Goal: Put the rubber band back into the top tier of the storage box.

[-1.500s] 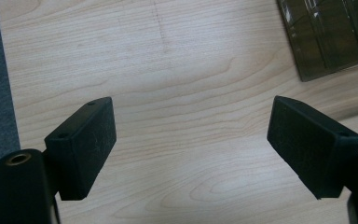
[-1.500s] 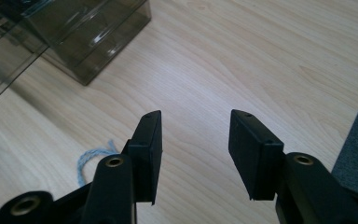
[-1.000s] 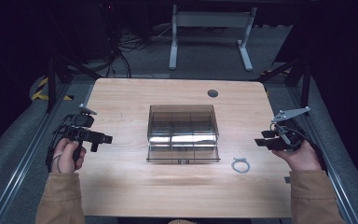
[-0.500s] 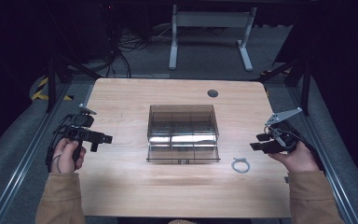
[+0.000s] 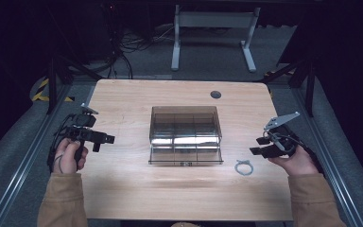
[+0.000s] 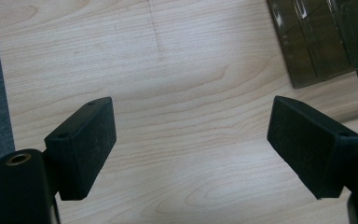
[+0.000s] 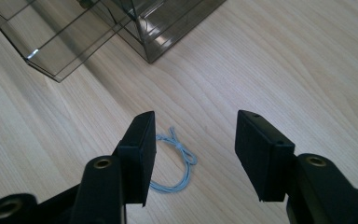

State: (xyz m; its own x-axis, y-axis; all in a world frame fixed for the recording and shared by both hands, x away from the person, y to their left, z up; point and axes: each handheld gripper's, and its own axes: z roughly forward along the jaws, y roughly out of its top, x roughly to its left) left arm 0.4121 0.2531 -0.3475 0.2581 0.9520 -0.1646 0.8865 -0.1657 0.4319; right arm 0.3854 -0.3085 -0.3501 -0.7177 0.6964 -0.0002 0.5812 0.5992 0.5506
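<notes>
My right gripper (image 7: 193,156) hangs just above the pale blue loop of cord (image 7: 179,161) that lies flat on the tabletop (image 5: 123,189), a little way off the front right corner of the smoky clear organizer box (image 5: 185,135). Its jaws have just been opening and now stand wide, with nothing between the pads. In the right gripper view the loop's knot sits in the gap between the jaws, while most of the ring runs under the left jaw, so I am off to one side of it.

To do this pick well, I judge I should shift the gripper until the cord crosses the gap squarely, aim for the knotted part where the strands bunch up, and come down until the pad tips nearly brush the wood. The cord is thin and limp; closing too high would miss it, and a sideways nudge could push it along. I should close fully and slowly, then lift straight up.

My left gripper (image 5: 87,135) is also spread wide and empty, held over bare wood at the left side, well apart from the box. It can wait there.
</notes>
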